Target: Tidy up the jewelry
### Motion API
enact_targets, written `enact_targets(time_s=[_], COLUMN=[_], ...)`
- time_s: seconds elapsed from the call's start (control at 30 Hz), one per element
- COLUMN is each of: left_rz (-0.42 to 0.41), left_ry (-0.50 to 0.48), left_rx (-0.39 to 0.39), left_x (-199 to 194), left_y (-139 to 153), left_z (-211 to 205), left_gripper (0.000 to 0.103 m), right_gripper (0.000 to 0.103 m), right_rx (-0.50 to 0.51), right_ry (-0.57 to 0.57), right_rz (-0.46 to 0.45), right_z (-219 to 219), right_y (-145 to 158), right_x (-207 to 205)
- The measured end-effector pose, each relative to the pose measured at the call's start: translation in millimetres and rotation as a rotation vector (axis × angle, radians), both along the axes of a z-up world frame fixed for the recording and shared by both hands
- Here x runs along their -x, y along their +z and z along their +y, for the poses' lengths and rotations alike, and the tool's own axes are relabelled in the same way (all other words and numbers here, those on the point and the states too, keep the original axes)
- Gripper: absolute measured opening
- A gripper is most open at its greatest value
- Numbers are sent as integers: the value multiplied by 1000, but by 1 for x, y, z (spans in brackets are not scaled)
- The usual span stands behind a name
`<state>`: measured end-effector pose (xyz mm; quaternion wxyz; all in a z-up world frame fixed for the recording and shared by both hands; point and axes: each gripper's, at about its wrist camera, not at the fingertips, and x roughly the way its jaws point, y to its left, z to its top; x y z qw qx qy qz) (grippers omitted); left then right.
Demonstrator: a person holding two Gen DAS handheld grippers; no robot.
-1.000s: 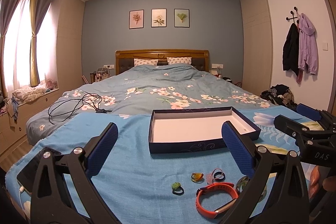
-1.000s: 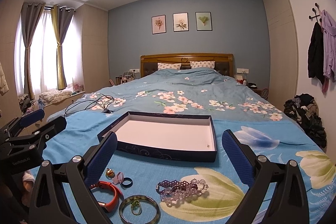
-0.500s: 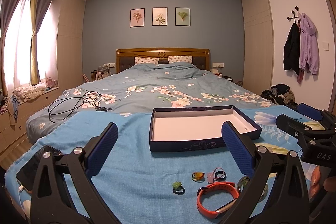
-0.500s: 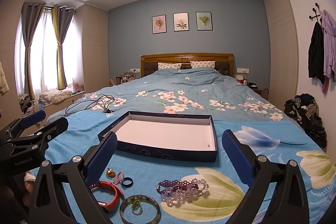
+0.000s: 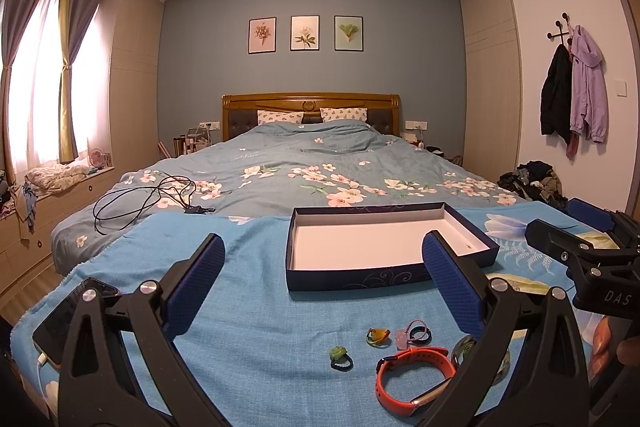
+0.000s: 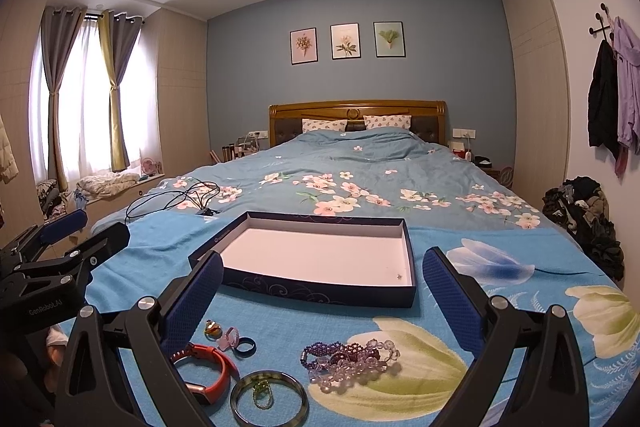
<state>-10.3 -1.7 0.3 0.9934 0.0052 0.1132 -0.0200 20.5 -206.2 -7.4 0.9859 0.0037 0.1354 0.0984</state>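
- Left wrist view: your left gripper (image 5: 320, 283) jaws stand apart, empty; rings (image 5: 378, 335) lie below them.
- Your right gripper (image 6: 320, 287) jaws stand apart; beaded bracelets (image 6: 348, 359) lie beneath.
- Box (image 6: 408, 297) ahead looks almost bare: sorting has barely begun.

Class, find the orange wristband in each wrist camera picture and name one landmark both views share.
Left wrist view: orange wristband lies bottom right of centre, on the blue blanket, partly behind the gripper's finger.
Right wrist view: orange wristband lies bottom left, partly hidden the same way.
Shared landmark: the open navy box lies beyond it.
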Motion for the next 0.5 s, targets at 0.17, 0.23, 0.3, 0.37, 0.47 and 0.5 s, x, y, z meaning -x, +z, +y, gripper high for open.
enact_targets(time_s=[0.17, 0.23, 0.3, 0.37, 0.47, 0.5], left_rz=[0, 2, 1, 1, 0, 0], left_ry=[-1, 0, 0, 0, 2, 1], left_rx=[0, -1, 0, 0, -2, -1], left_x=[1, 0, 0, 0, -1, -2], left_y=[0, -1, 0, -1, -1, -1], left_z=[0, 0, 1, 1, 1, 2], left_gripper=[97, 97, 97, 97, 97, 97], right_gripper=[97, 97, 97, 97, 97, 97], right_rx=[1, 0, -3, 0, -1, -3], right_ry=[2, 3, 4, 3, 5, 6], right_rz=[2, 4, 4, 3, 4, 4], right_z=[1, 1, 0, 0, -1, -1], right_y=[-1, -1, -2, -2, -2, -2], right_x=[-1, -2, -1, -1, -1, -1])
